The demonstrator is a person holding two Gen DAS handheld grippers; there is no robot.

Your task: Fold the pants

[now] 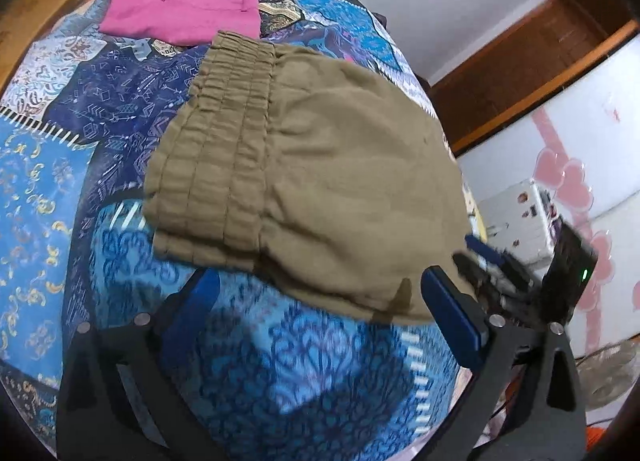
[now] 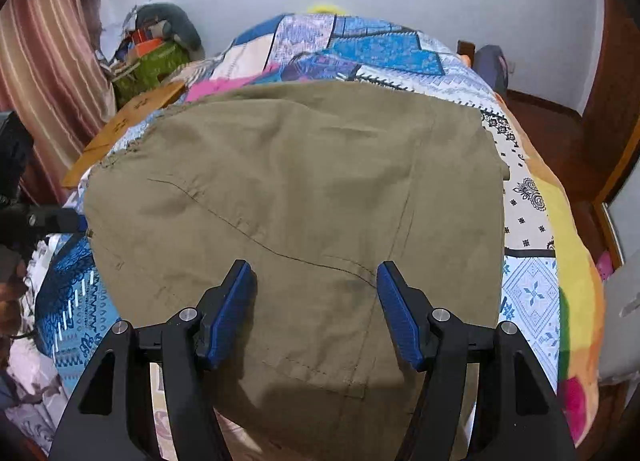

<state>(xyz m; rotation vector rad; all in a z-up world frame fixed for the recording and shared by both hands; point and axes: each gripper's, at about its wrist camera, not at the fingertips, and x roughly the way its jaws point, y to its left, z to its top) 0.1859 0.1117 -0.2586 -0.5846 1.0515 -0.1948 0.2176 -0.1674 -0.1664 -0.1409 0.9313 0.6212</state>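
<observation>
Olive-khaki pants lie folded on a patchwork bedspread, elastic waistband toward the left. My left gripper is open and empty, its blue pads straddling the near edge of the pants. In the right wrist view the same pants fill the middle, with a seam and pocket stitching showing. My right gripper is open and empty, hovering over the near part of the cloth. The other gripper shows at the pants' right edge in the left wrist view.
A folded pink garment lies behind the khaki pants. The bedspread drops off at the right toward a wooden floor. Clutter and a striped curtain stand at the far left. A wooden board edges the bed.
</observation>
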